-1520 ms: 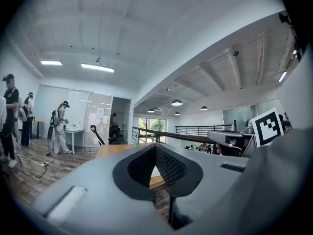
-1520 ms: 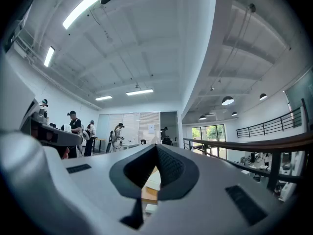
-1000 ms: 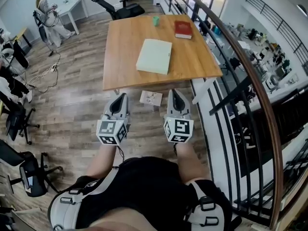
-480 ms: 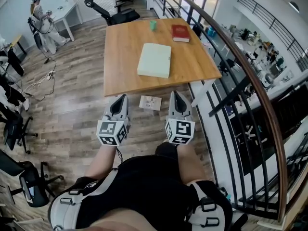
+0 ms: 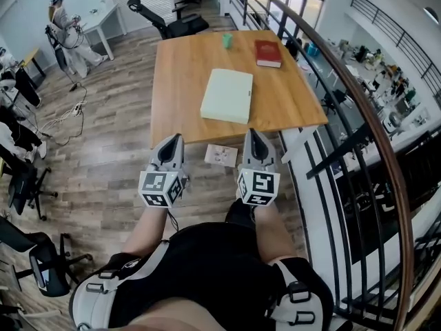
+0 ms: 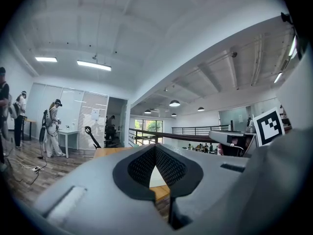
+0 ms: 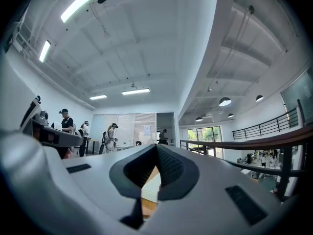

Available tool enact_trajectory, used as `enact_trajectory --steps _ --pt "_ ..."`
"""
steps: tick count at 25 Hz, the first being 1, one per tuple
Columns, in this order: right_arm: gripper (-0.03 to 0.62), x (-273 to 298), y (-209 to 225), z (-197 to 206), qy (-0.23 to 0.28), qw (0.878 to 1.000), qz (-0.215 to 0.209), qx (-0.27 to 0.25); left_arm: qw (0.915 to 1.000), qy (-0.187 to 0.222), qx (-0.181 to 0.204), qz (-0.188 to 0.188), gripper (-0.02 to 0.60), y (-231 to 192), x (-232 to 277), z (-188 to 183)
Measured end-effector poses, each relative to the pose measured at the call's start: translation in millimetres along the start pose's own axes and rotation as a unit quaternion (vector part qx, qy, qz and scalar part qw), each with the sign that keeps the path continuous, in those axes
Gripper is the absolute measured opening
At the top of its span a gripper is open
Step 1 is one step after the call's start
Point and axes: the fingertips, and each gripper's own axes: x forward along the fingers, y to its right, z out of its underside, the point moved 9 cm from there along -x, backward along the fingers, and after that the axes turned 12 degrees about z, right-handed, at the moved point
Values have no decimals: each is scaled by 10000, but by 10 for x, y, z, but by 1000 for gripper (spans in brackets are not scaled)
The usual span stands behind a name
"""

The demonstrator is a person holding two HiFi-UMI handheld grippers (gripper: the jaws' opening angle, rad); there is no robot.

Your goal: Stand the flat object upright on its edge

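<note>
A pale green flat book (image 5: 227,96) lies flat in the middle of the wooden table (image 5: 176,67) in the head view. My left gripper (image 5: 170,143) and right gripper (image 5: 252,137) are held side by side short of the table's near edge, both shut and empty. In the left gripper view the left gripper (image 6: 155,148) has its jaws meeting at the tip, with the table edge showing beyond. The right gripper (image 7: 155,149) looks the same in the right gripper view, with a pale flat shape behind the jaws.
A red book (image 5: 268,53) and a small green cup (image 5: 226,40) sit at the table's far side. A white sheet (image 5: 220,155) lies on the floor near the table. A railing (image 5: 344,109) runs along the right. Office chairs (image 5: 165,19) and a person (image 5: 65,33) stand at the back left.
The table sits slightly to the right and a little nearer in the view than before. Both grippers keep their place and stay shut.
</note>
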Motion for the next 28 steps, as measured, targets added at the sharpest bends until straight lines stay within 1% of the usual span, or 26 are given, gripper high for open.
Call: enact_trajectory --steps 7,13,17,24,28 --pt "6 793 337 199 -59 10000 10 65 9999 -103 38 57 5 -198 831 72" --pt "6 1512 548 301 -236 9996 -159 79 9997 -216 -25 -57 5 -438 1508 44" --pt "6 1990 703 334 -299 9992 -257 98 9996 -276 -26 -53 5 -580 1980 -14" --pt "6 2704 1060 542 -588 9971 -480 114 9986 -448 -143 -233 5 -740 2752 28" --pt "5 3022 1229 654 -726 9954 -599 182 9977 -556 -165 -346 4 -797 3086 60"
